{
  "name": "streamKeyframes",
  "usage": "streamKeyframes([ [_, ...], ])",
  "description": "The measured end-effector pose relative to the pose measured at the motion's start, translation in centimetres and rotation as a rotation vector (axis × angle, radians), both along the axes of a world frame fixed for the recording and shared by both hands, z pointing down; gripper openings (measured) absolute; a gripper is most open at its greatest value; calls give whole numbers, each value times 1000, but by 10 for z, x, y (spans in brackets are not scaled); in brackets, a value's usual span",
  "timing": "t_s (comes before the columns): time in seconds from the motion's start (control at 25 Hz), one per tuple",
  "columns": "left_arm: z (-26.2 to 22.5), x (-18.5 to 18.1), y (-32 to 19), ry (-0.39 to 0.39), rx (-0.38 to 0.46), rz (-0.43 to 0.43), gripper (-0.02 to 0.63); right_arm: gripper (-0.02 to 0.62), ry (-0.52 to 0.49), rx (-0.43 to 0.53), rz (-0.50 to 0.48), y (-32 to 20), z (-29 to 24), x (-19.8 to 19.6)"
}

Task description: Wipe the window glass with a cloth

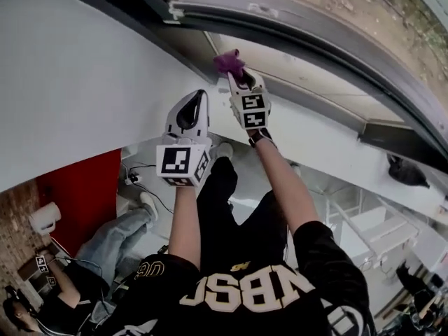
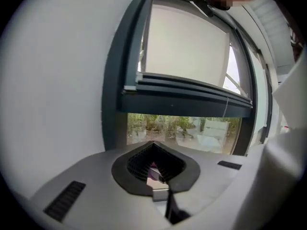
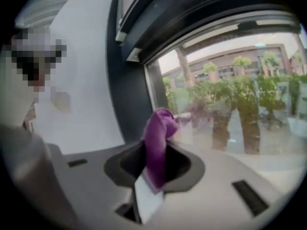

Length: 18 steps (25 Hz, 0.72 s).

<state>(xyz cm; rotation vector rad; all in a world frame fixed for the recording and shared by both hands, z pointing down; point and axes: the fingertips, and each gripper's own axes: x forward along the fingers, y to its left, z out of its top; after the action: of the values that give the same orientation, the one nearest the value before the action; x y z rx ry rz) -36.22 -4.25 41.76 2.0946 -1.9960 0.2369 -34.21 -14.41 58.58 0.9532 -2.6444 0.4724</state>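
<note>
Purple cloth point(image 3: 159, 138) clamped in right gripper point(image 3: 153, 178) jaws near window glass point(image 3: 240, 143); left gripper point(image 2: 160, 176) jaws pressed together

Seated person point(image 1: 115, 242) beside red wall point(image 1: 82, 187)

The black shirt point(image 1: 245, 306) bears large white letters that look like "NBSC", and its sleeve point(image 1: 155, 268) "06".

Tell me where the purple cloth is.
The purple cloth is pinched in the right gripper, top centre of the head view, raised near the window glass beside the dark frame.
</note>
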Motion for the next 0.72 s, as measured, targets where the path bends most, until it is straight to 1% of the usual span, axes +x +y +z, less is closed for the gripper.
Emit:
streamKeyframes([
  [0.08, 2, -28, 12, -9, -2, -52, 23, 103, -26, -4, -30, -14, -3, -50],
  [0.12, 6, -34, 21, -10, -17, -70, 23, 103, -28, -22, -31, -17, -1, -64],
  [0.2, 9, -37, 33, 2, -46, -88, 23, 103, -15, -57, -13, -20, 7, -70],
  [0.32, 6, -37, 24, 20, -29, -84, 23, 101, -4, -62, 54, -47, 13, -56],
  [0.36, 8, -33, 20, 23, -23, -78, 23, 101, -5, -65, 81, -54, 16, -44],
  [0.44, 16, -13, 13, 33, -25, -53, 23, 101, 1, -80, 146, -62, 26, -4],
  [0.6, 35, 50, 1, 84, -40, 36, 23, 101, 15, -127, 292, -62, 48, 105],
  [0.72, 44, 107, -14, 126, -35, 121, 23, 101, 30, -142, 413, -69, 58, 198],
])
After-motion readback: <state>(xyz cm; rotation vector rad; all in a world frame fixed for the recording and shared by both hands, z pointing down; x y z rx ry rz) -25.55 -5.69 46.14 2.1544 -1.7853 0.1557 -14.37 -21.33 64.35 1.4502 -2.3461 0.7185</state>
